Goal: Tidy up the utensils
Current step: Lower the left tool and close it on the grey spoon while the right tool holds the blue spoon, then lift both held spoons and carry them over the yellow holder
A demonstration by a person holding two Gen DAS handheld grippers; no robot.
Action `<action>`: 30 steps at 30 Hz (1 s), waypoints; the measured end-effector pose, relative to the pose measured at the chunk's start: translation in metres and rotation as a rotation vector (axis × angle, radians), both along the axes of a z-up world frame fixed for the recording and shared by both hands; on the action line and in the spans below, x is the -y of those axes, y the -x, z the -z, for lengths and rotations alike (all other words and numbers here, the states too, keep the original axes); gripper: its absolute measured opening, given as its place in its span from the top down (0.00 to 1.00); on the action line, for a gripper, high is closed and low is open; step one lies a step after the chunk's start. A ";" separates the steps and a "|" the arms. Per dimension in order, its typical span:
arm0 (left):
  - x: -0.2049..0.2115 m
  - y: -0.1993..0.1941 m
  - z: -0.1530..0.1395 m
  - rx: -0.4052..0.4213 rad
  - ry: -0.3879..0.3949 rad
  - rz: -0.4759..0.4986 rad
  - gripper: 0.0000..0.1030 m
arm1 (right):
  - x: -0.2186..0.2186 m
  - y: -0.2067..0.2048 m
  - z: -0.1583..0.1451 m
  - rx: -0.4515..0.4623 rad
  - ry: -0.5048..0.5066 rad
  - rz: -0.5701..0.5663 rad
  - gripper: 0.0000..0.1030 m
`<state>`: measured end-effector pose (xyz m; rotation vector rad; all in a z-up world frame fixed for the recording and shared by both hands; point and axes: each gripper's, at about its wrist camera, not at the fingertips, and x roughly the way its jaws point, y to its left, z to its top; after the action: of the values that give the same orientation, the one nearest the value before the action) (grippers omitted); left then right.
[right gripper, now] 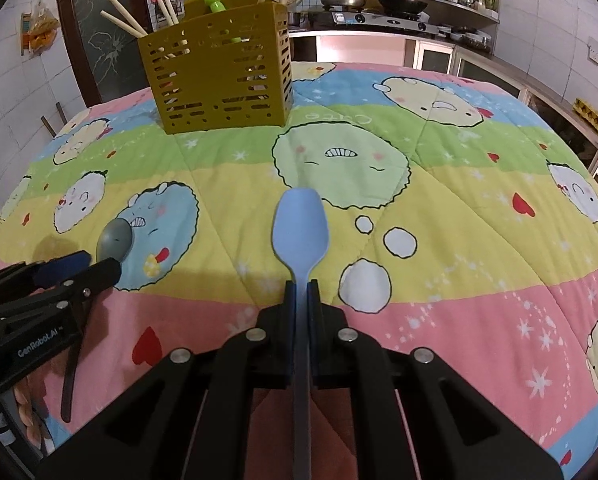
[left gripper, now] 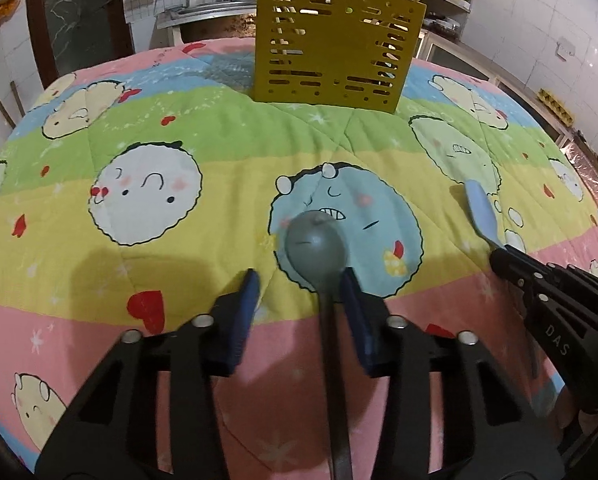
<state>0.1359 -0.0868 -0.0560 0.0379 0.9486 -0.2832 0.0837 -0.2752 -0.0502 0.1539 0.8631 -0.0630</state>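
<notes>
Now the grey spoon (left gripper: 317,246) lies on the cartoon quilt (left gripper: 203,136), its handle between the blue pads (left gripper: 247,300) of the left gripper (left gripper: 299,292), which stand apart, one touching it. Beside it, the right gripper (right gripper: 302,284) is clamped on the blue spoon (right gripper: 299,224). Further back stands the yellow utensil holder (right gripper: 219,76).

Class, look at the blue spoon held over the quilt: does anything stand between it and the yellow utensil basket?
Nothing visible does. The blue spoon is clamped in the right tool, and only bare quilt lies before the yellow utensil basket.
</notes>
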 end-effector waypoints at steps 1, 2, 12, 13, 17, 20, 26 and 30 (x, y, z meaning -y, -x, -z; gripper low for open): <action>0.000 -0.001 0.000 -0.002 0.004 -0.001 0.64 | 0.001 -0.001 0.000 -0.003 -0.008 -0.001 0.94; -0.001 -0.003 0.001 -0.003 0.005 0.000 0.66 | 0.003 -0.002 0.000 -0.008 -0.023 0.000 0.94; -0.002 -0.014 0.001 -0.021 0.017 0.017 0.79 | 0.003 -0.016 0.000 -0.059 -0.032 -0.020 0.93; -0.002 -0.014 0.001 -0.021 0.017 0.019 0.80 | 0.005 -0.017 0.000 -0.066 -0.046 -0.019 0.93; -0.003 -0.016 0.001 -0.017 0.026 0.020 0.84 | 0.008 -0.020 0.000 -0.065 -0.082 -0.012 0.93; -0.004 -0.016 0.001 -0.013 0.040 0.018 0.90 | 0.007 -0.019 -0.001 -0.045 -0.084 -0.002 0.93; -0.007 -0.010 -0.003 0.005 0.062 0.017 0.97 | 0.005 -0.011 -0.004 0.013 -0.108 0.015 0.93; -0.012 -0.006 -0.010 0.032 0.083 0.013 0.97 | 0.007 -0.002 -0.012 0.073 -0.120 0.035 0.93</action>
<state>0.1418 -0.0747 -0.0462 -0.0272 0.9041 -0.3325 0.0858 -0.2822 -0.0383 0.2827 0.7919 -0.0383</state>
